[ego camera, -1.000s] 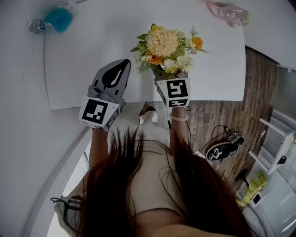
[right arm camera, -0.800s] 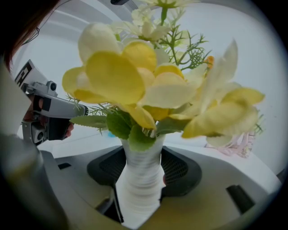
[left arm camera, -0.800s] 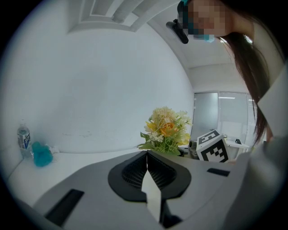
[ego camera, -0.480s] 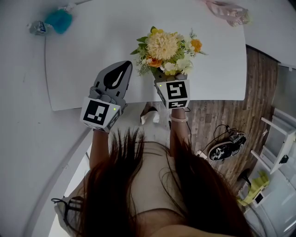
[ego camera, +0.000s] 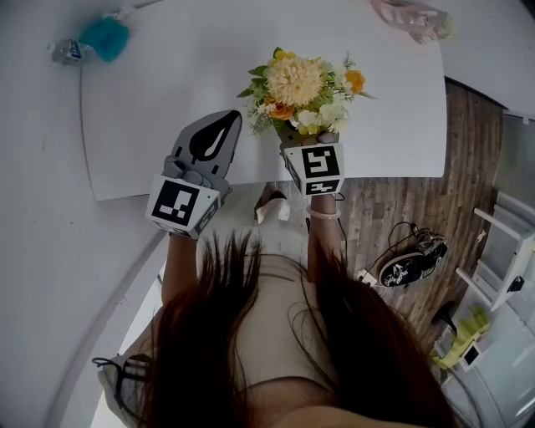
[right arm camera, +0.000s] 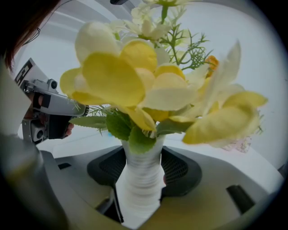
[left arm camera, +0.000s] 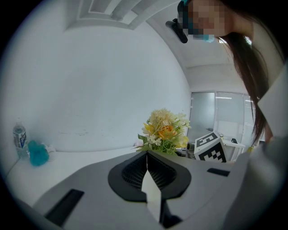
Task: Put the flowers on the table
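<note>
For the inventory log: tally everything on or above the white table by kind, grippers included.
Grippers: 2 (left gripper, right gripper)
Flowers: 1 bunch
Bottle: 1
Blue item: 1
Pink item: 1
Total: 6

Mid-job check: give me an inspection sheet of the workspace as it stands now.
Surface: white table, mostly bare.
Job's things: flowers in a white ribbed vase, near the table's front edge; resting or not, cannot tell.
Clutter: water bottle and teal object at the far left corner; pink item at the far right.
Grippers: left hand-held gripper shut, empty; right hand-held gripper shut on the vase.
Cables: black cable on the floor.
Surroundings: wooden floor, sneaker beside the cable.
</note>
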`<action>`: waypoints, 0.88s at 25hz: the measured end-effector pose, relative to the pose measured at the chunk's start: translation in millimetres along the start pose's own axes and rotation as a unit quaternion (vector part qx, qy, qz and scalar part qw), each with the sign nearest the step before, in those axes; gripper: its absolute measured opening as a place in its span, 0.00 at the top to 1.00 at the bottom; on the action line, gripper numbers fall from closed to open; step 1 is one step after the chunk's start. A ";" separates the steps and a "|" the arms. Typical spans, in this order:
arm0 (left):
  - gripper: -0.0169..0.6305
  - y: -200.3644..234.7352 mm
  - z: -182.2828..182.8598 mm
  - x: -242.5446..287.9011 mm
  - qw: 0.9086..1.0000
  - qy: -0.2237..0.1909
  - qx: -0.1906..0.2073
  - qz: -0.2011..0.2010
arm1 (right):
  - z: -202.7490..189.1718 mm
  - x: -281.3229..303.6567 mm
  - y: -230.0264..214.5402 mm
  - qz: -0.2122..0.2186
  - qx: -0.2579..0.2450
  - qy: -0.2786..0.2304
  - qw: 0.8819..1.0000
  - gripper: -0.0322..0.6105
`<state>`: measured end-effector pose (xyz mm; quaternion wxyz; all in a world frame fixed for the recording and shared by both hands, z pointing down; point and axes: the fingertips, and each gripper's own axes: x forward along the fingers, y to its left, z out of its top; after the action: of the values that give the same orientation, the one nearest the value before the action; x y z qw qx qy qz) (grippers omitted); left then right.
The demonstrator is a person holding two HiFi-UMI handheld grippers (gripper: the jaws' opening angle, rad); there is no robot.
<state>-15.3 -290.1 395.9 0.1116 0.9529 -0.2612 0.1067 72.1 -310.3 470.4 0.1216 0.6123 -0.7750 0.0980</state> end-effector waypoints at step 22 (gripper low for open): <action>0.97 -7.2 1.9 3.0 1.000 0.003 -0.006 -0.025 | 0.3 1.8 1.5 0.002 0.005 -0.005 1.000 0.55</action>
<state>-8.7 -286.0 393.8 0.1204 0.9581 -0.2374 0.1055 70.2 -311.7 470.6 0.1142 0.6121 -0.7762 0.0990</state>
